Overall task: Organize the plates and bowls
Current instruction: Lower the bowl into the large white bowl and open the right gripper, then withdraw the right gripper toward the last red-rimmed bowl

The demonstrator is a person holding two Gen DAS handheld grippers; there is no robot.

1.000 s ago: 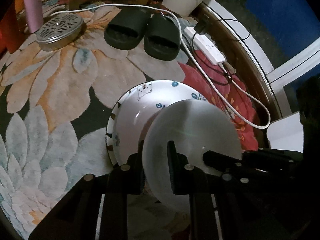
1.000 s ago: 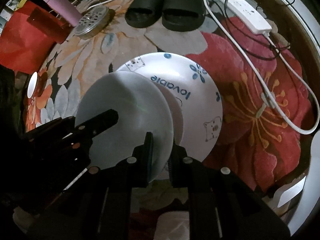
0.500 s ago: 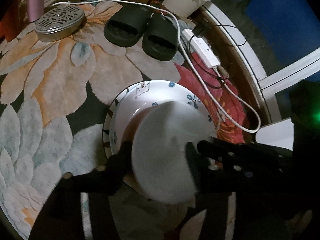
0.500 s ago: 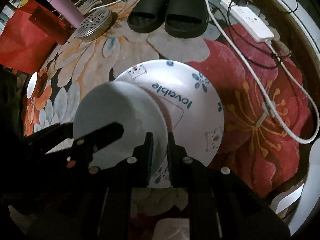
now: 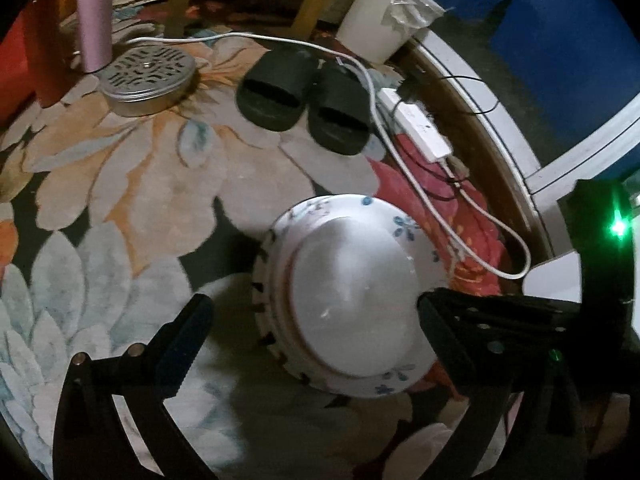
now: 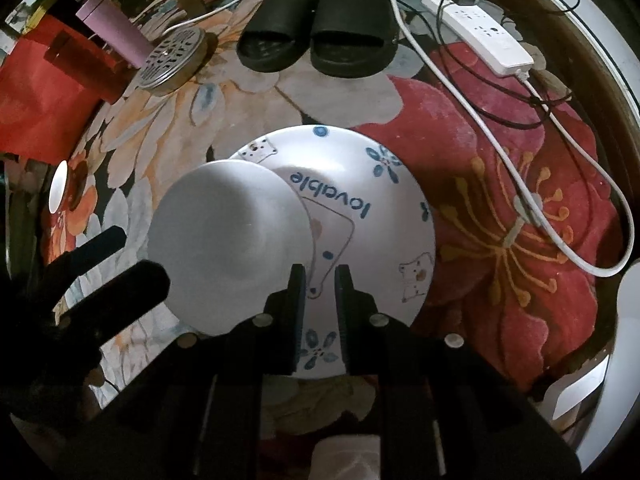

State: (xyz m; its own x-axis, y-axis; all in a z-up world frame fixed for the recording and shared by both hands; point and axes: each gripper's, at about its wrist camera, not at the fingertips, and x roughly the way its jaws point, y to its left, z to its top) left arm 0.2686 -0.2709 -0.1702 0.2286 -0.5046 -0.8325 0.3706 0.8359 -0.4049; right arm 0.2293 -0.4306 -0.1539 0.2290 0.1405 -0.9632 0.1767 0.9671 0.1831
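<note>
Both tools are matte black. The left gripper (image 5: 312,316) has two flat, blunt-tipped fingers (image 5: 182,340) on angled struts, each strut dotted with small round silver screw heads. The right gripper (image 6: 320,300) has two straight slab-like fingers (image 6: 297,312) with narrow edges (silver screws again sit along the arms behind them). A small green light glows on a black block at the left view's edge

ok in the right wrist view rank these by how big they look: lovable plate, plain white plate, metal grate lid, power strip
1. lovable plate
2. plain white plate, closer to the camera, so its size is flattered
3. power strip and metal grate lid: look alike, unranked
</note>
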